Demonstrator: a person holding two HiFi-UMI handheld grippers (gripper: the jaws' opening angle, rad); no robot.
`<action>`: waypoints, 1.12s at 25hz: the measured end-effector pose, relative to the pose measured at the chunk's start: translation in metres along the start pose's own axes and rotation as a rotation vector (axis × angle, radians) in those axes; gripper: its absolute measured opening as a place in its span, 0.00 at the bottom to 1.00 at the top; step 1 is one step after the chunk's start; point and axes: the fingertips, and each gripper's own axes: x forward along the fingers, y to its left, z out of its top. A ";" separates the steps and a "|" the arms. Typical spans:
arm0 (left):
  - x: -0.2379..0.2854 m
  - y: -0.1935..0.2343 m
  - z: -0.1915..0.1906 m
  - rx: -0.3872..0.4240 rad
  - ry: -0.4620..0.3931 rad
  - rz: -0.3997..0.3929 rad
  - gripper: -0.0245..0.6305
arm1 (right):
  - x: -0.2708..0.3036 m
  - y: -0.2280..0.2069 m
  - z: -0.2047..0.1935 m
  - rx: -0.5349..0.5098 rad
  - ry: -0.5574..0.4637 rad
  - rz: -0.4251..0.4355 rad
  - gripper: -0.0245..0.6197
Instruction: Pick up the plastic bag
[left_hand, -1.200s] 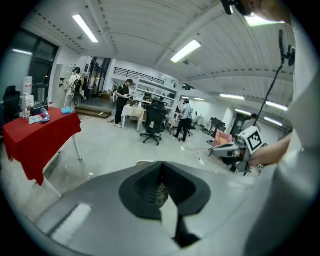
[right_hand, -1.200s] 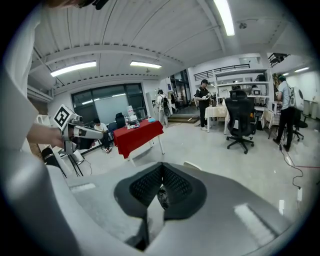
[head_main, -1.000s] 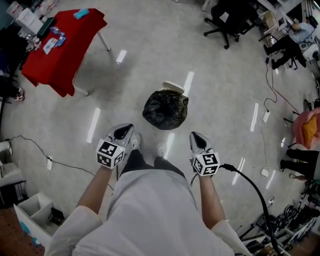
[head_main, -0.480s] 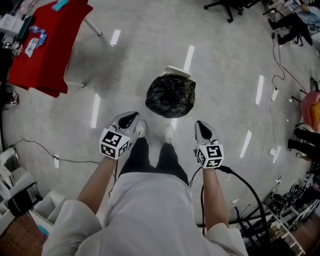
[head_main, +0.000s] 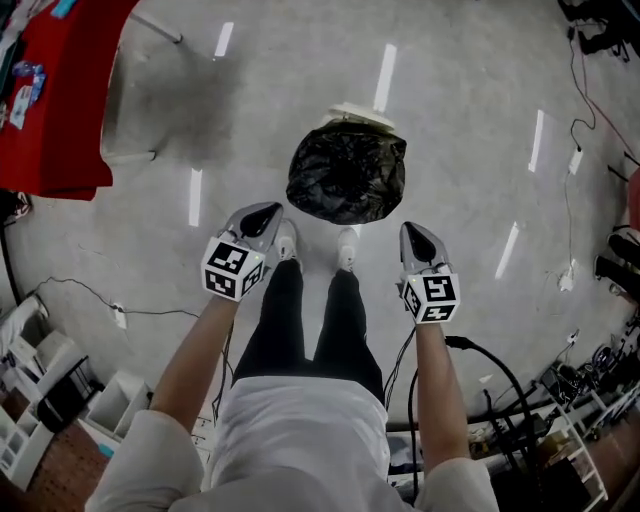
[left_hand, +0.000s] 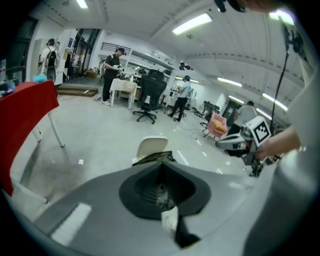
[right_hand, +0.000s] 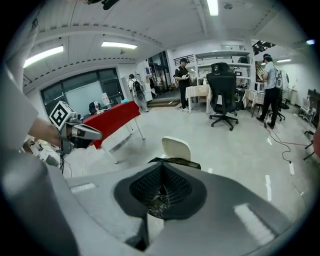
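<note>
A black plastic bag (head_main: 346, 176) lines a round bin on the grey floor, straight ahead of the person's white shoes. A white lid (head_main: 357, 116) peeks out behind it. My left gripper (head_main: 270, 212) hovers at the bag's near left, jaws shut and empty. My right gripper (head_main: 411, 231) hovers at the bag's near right, also shut with nothing in it. In the left gripper view the bag's top (left_hand: 156, 157) shows just over the closed jaws, with the right gripper (left_hand: 226, 144) at the right. The right gripper view shows the bag (right_hand: 175, 162) and lid (right_hand: 176, 148).
A table with a red cloth (head_main: 55, 110) stands at the far left, its legs toward the bag. Cables (head_main: 90, 295) trail over the floor at left and right. White storage boxes (head_main: 60, 385) sit at the lower left. Office chairs, desks and standing people fill the room's far side.
The person has stepped toward the bag, which now lies nearer and larger. Both grippers have advanced with the body and stayed shut. The red table has slid toward the view's left edge.
</note>
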 end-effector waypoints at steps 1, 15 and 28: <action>0.012 0.006 -0.007 0.006 0.015 0.004 0.04 | 0.010 -0.005 -0.007 0.004 0.007 0.001 0.04; 0.155 0.086 -0.143 -0.135 0.242 -0.033 0.25 | 0.121 -0.057 -0.135 0.022 0.147 -0.012 0.19; 0.228 0.160 -0.227 -0.310 0.371 -0.222 0.40 | 0.189 -0.118 -0.225 0.132 0.237 -0.143 0.58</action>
